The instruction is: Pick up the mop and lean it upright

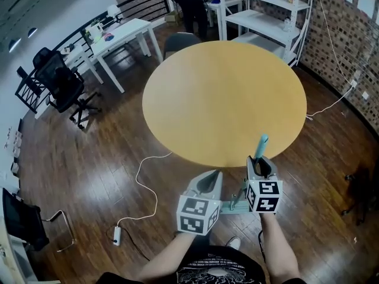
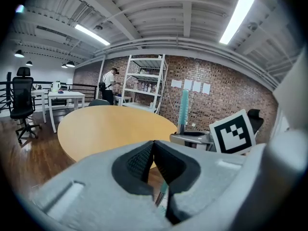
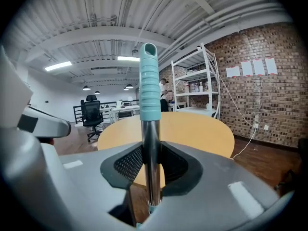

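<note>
The mop stands nearly upright, its metal handle (image 3: 150,138) topped by a teal grip (image 3: 149,78). My right gripper (image 3: 151,165) is shut on the handle just below that grip, the dark pads pressing it from both sides. In the head view the teal grip (image 1: 261,145) sticks up out of the right gripper (image 1: 260,163), and the pale green mop head (image 1: 232,207) lies on the wooden floor below. My left gripper (image 1: 210,181) hovers just left of it; its jaws (image 2: 154,160) are shut and empty. From there the mop's teal grip (image 2: 183,107) shows to the right.
A round wooden table (image 1: 225,93) stands right ahead of both grippers. On the floor to the left, a white cable runs to a power strip (image 1: 116,235). Further off are a black office chair (image 1: 59,81), white desks (image 1: 121,31) and a white shelf (image 1: 266,13).
</note>
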### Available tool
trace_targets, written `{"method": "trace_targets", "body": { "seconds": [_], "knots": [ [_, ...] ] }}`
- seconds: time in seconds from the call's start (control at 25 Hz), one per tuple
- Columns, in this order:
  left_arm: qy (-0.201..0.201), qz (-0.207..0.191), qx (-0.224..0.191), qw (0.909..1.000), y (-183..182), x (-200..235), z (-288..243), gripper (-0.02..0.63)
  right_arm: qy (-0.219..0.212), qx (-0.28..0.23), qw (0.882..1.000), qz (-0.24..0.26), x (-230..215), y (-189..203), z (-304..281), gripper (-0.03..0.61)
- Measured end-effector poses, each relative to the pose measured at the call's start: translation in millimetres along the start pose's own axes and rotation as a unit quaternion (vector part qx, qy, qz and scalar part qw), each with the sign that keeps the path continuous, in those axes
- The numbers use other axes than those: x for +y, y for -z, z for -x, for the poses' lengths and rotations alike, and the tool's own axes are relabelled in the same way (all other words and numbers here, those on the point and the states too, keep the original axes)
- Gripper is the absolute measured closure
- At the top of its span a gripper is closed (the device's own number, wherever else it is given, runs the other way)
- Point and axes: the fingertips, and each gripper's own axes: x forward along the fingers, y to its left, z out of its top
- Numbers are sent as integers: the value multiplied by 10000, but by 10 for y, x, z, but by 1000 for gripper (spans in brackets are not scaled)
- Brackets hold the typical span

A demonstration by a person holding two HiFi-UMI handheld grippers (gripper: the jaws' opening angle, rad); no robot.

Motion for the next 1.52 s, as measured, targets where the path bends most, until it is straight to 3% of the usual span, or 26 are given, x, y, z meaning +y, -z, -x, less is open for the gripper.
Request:
{"method": "trace_targets", "body": {
  "seconds": [0.4,1.08,1.52],
  "knots": [
    [-55,32,-60,10000,25,-302,150,609,-9,-345,9994,-39,-61,-118,669,477],
    [-355,-196,-501,9979,-279,-717,371,609,-469,-1288,9894,486,-74,-1106,1576,477],
    [-300,-375,-606,9970,-372,-1006,406,611,-367,-1315,9892,532,-242,-1090,1870,476]
  ]
}}
